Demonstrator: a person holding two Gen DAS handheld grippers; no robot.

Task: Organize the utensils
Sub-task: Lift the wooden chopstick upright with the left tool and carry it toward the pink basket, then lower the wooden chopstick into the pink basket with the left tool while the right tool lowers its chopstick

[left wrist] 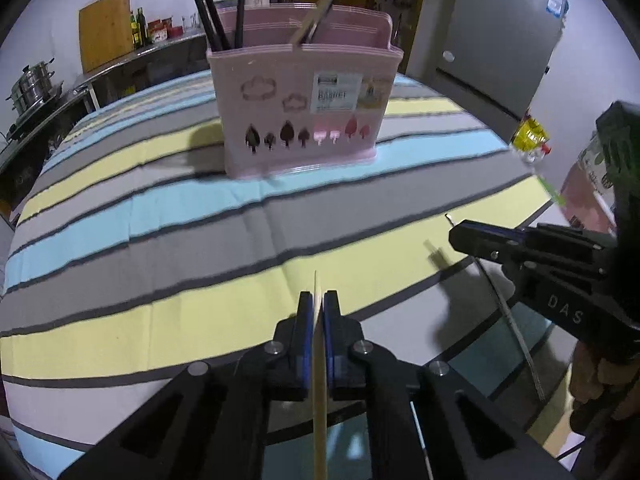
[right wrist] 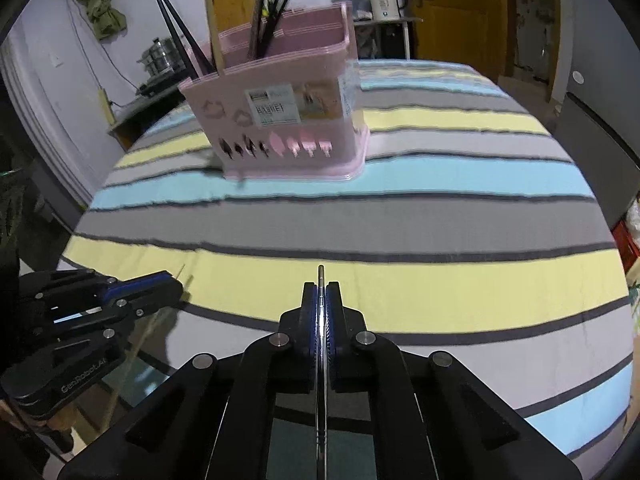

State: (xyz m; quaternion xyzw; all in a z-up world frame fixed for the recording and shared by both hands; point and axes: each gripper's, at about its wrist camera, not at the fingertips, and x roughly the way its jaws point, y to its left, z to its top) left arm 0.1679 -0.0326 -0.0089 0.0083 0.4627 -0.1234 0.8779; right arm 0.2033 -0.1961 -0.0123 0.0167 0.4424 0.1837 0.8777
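My left gripper [left wrist: 319, 300] is clenched on a wooden chopstick [left wrist: 320, 400] — the pale stick runs straight down the slot between the blue pads, its tip poking out just past the fingertips and the rest trailing back under the camera. Straight ahead of those jaws, well apart across the striped tablecloth [left wrist: 140, 240], stands the pink utensil basket [left wrist: 304, 120], upright, label facing me. Black chopsticks [left wrist: 208, 4] lean out of its left compartment and a few wooden ones [left wrist: 320, 12] slant from the one beside it.

Off to the right of my left jaws I can see the right gripper [left wrist: 460, 236] coming in from the side, with a thin metal rod hanging down below it over the table edge.

On the right wrist view, the right gripper [right wrist: 321, 286] is clamped on a metal chopstick [right wrist: 321, 360] — shiny, slim, gripped dead centre, rounded tip just beyond the fingertips. The basket [right wrist: 288, 120] sits ahead and slightly left of these jaws (a bit blurred here). The left gripper [right wrist: 176, 284] shows low on the left, its wooden stick slanting down past the table rim.

Both jaw sets hover above the cloth near its front edge, side by side.
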